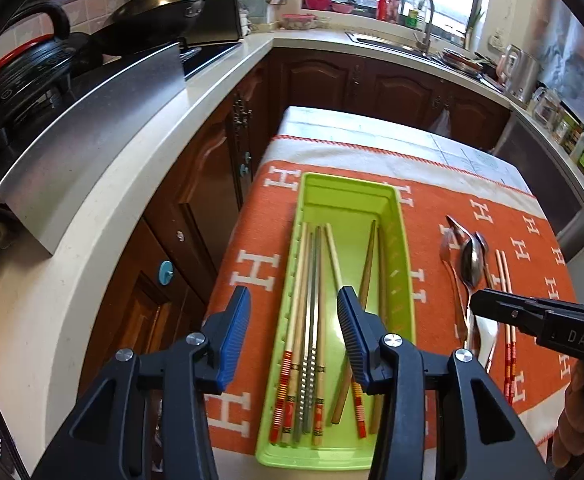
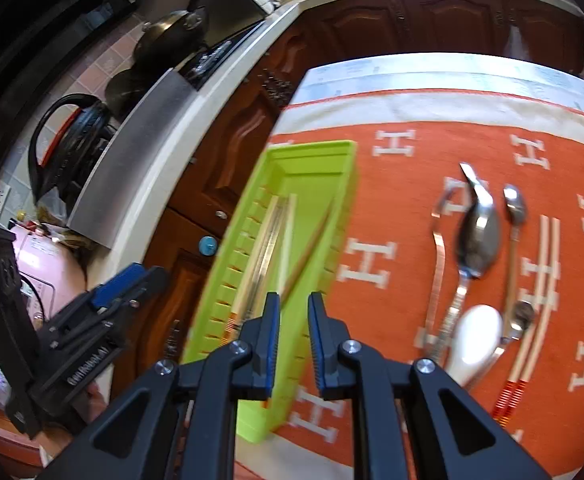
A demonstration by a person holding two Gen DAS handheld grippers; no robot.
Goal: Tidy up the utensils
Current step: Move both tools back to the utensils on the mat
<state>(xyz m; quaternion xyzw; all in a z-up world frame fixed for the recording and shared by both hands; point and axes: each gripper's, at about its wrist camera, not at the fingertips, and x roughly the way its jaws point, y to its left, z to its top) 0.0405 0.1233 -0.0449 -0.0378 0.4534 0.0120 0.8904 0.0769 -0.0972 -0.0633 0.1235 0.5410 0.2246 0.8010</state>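
White H letters on orange cloth (image 1: 443,208), "DAS" (partial) on right gripper (image 1: 476,300)

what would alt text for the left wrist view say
A lime green tray on an orange cloth patterned with white H letters holds several chopsticks. The left tongs hover open above it. Right of the tray lie metal spoons and another chopstick pair; kitchen counters surround the table.

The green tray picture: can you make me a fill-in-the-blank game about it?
1. The chopsticks lie inside the ____ tray.
2. The spoons lie on the ____ cloth with white H letters.
3. Beside the spoons, outside the tray, lies one pair of ____.
4. The left gripper holds ____.

Missing words: green; orange; chopsticks; nothing
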